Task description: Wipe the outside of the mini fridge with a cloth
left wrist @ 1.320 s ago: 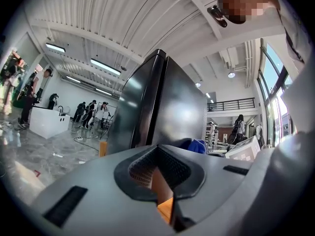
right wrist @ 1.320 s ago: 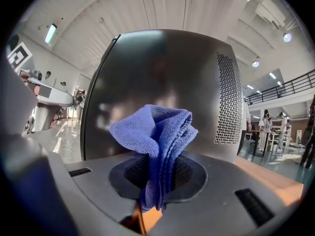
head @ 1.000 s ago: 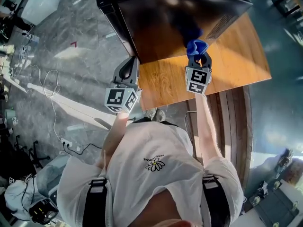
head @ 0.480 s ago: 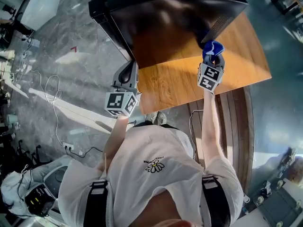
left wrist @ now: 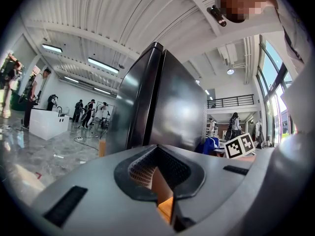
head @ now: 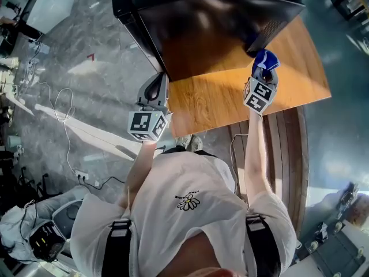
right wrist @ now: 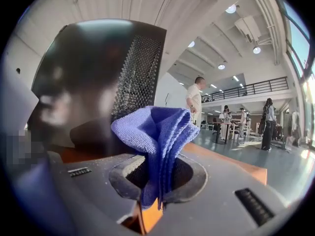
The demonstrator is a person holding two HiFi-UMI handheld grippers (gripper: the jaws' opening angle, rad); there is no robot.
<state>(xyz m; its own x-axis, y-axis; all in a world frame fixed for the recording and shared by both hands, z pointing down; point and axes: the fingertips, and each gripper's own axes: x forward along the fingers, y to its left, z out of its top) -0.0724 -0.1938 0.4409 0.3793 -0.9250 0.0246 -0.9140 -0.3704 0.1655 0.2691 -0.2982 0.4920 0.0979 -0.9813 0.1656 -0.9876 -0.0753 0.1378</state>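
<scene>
Sliding rightward since a second ago, the right gripper [head: 263,69] has left the middle of the mini fridge [head: 207,33] and now sits by its right-hand corner, next to the perforated vent panel [head: 271,30]. Over the last half second it has only crept a touch further that way. Its fingers are pinched on the blue cloth [head: 265,58], which bunches up above the jaws close to that corner; I cannot tell whether the cloth actually touches the fridge. The left gripper [head: 154,88] has barely shifted. It hangs off the near left corner of the wooden table [head: 230,103], fingers pressed together on nothing.

From above, the fridge stands on the table as a dark block with a soft sheen. The right gripper view adds what the head view cannot: the cloth is a nubbly microfibre folded into several layers, drooping to one side out of the jaw throat, with the fine mesh of the vent behind it. The left gripper view shows the fridge edge-on, glossy and mirror-like, with a vertical seam down its corner, and the other gripper's marker cube far off to the right. The tabletop is warm, grained wood, and the floor around it is polished grey stone.
</scene>
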